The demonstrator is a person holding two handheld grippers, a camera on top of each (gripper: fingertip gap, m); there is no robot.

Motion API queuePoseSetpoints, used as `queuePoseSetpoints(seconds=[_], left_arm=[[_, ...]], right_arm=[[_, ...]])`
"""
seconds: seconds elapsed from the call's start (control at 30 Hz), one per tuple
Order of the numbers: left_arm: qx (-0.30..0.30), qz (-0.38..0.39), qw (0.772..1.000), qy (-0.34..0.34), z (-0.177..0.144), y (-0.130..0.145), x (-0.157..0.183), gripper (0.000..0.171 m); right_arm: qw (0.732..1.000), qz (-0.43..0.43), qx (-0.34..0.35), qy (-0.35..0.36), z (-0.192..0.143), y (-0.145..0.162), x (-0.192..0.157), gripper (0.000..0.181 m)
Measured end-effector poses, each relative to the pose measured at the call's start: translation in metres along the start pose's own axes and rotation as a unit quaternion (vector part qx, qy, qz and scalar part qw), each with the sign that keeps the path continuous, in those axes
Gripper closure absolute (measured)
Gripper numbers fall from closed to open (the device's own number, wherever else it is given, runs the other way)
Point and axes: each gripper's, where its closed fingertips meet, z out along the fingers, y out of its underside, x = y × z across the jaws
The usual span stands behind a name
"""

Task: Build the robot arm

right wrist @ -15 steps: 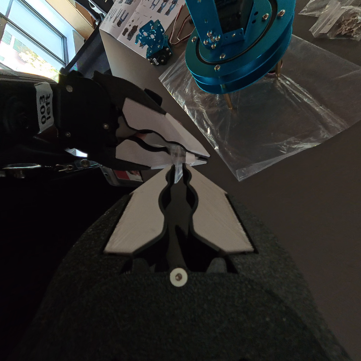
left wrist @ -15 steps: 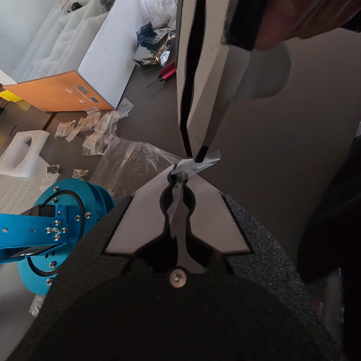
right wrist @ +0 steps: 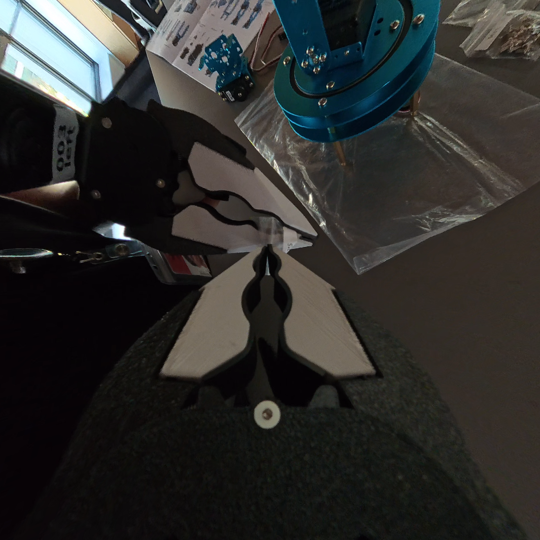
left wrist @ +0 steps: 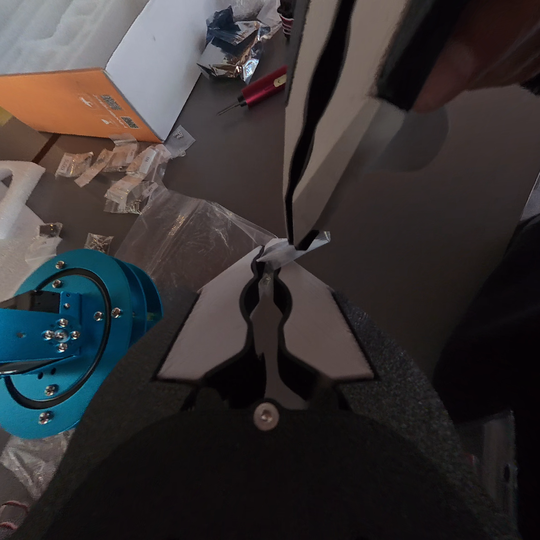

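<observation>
While both grippers meet above the dark table (left wrist: 380,263), a tiny clear plastic bag (left wrist: 287,251) hangs pinched between them. Seen from its own camera, the left gripper (left wrist: 264,257) has its white fingers (left wrist: 230,315) drawn together at the tips, clamped on one end of the bag, whose clear film trails down into the gap behind the tips. Coming down from above in that view, the right gripper (left wrist: 295,242) has its tips closed on the other end of the same bag, so the bag is held in the air between the two tools, clear of the table. From the right wrist view, the right gripper (right wrist: 267,248) nips the bag's edge while the left gripper (right wrist: 304,236) reaches in from the side, closed on the bag (right wrist: 271,230).

Taking the blue metal turntable assembly (left wrist: 67,336) as the mark: it stands on a large clear plastic sheet (right wrist: 409,190), raised on brass standoffs (right wrist: 340,152), and the pinched bag hangs near it, out over the far edge of that sheet. Beyond the turntable lie several small packets of hardware (left wrist: 122,172), and past those an orange and white box (left wrist: 96,87). Farther still from the turntable are a crumpled silver foil wrapper (left wrist: 233,52) and a red-handled screwdriver (left wrist: 257,90). Close by it rests a piece of white foam (left wrist: 14,198).
</observation>
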Motion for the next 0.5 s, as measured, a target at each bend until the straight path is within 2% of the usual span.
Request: queuePoseSetpoints(seconds=[0.13, 0.23, 0.3, 0.4, 0.5], left_arm=[[0.000, -0.023, 1.000, 0.003, -0.001, 0.005, -0.002, 0.167], [-0.002, -0.051, 0.999, 0.006, -0.006, 0.010, -0.004, 0.149], [0.005, -0.087, 0.996, 0.015, -0.013, 0.011, -0.006, 0.143], [0.048, -0.157, 0.985, 0.055, -0.025, -0.005, -0.002, 0.145], [0.094, -0.209, 0.967, 0.115, -0.032, -0.028, 0.009, 0.144]], right_arm=[[0.995, 0.073, 0.050, -0.048, -0.008, -0.008, 0.003, 0.181], [0.986, 0.127, 0.085, -0.067, -0.017, -0.010, 0.014, 0.181], [0.986, 0.130, 0.092, -0.054, -0.022, -0.009, 0.020, 0.181], [0.987, 0.120, 0.097, -0.038, -0.025, -0.011, 0.021, 0.181], [0.983, 0.126, 0.112, -0.065, -0.023, -0.020, 0.011, 0.181]])
